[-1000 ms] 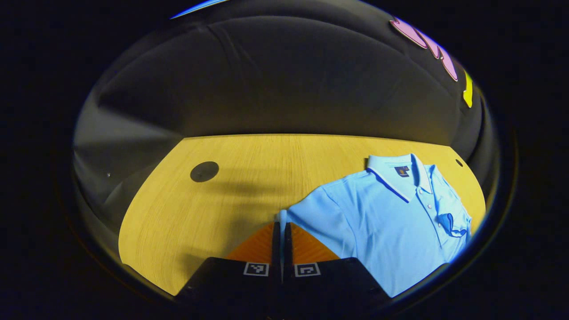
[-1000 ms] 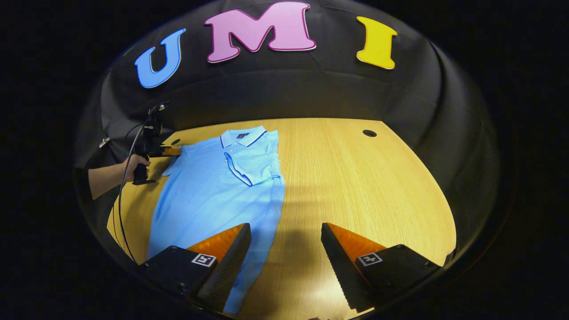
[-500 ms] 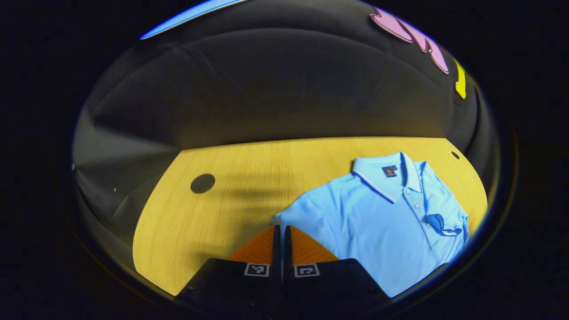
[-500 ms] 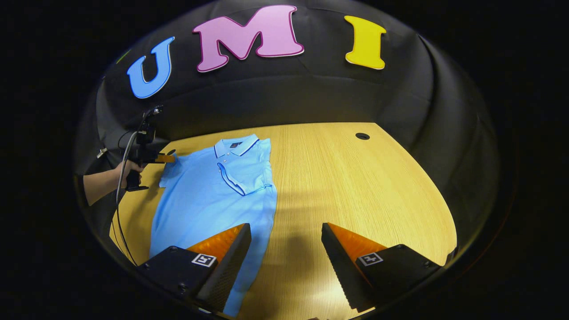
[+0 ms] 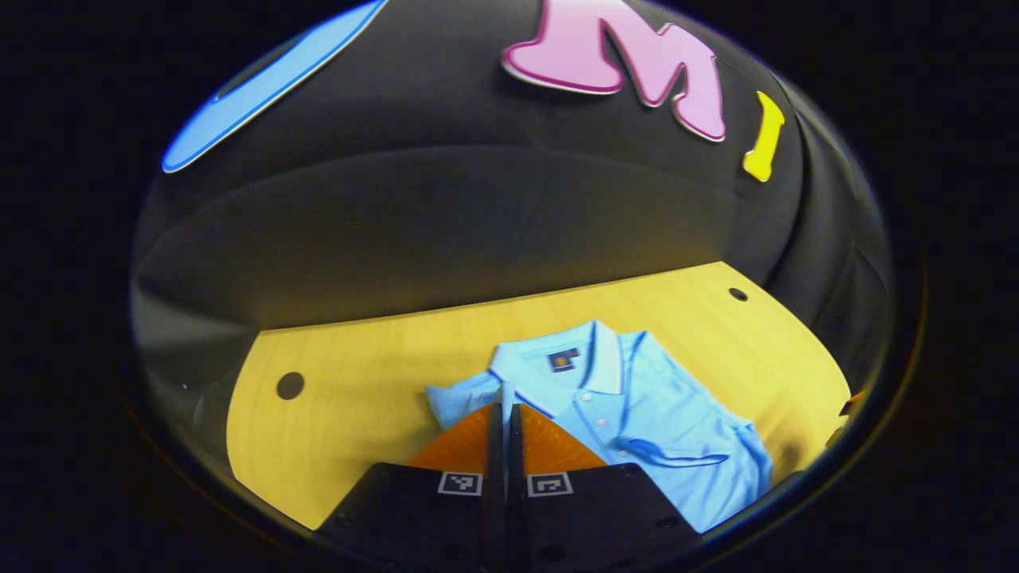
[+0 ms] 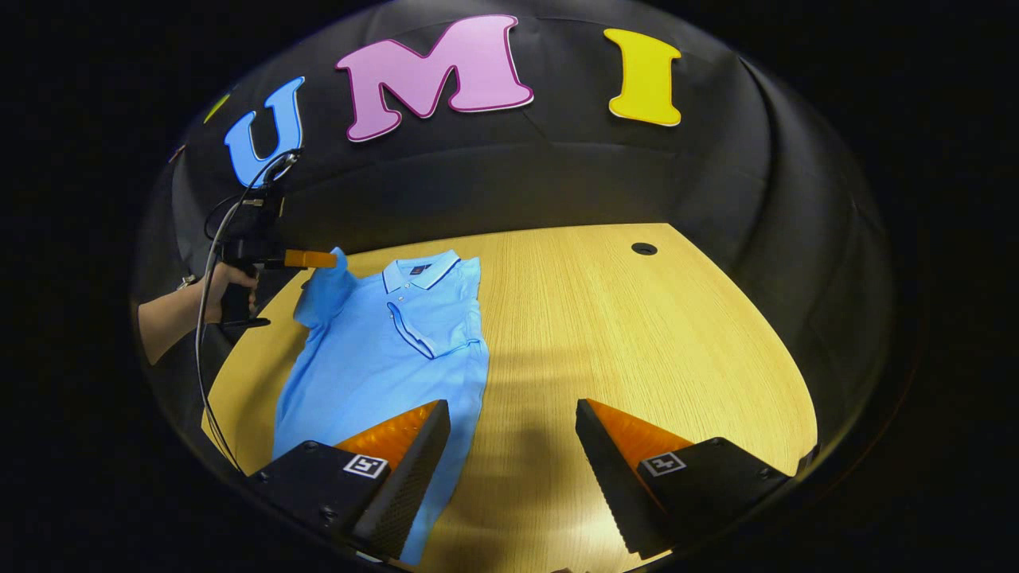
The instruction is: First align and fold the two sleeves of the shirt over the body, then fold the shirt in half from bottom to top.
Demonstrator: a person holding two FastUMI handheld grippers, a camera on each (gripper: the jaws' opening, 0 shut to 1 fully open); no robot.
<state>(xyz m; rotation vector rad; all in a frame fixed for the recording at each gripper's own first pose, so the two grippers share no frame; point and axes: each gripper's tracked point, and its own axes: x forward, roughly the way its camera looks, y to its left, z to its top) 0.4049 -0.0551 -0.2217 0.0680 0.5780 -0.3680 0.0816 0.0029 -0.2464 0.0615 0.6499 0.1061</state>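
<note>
A light blue polo shirt [image 6: 382,358] lies face up on the wooden table [image 6: 637,334], collar toward the far wall. One sleeve [image 6: 430,318] is folded over the chest. My left gripper [image 5: 505,407] is shut on the other sleeve [image 5: 458,398] and holds it lifted off the table; in the right gripper view the left gripper [image 6: 314,259] is held by a hand [image 6: 227,282] at the shirt's far left corner. My right gripper [image 6: 513,410] hangs open above the table beside the shirt's lower right edge, with nothing between its fingers.
The table has a round cable hole [image 6: 643,249] at its far right and another hole [image 5: 290,385] on the left side. A cable [image 6: 208,318] hangs from the left gripper down past the table's left edge. The black booth wall stands behind the table.
My left gripper has risen and swung toward the shirt's body, lifting the pinched sleeve off the table. My right gripper has stayed open and nearly still.
</note>
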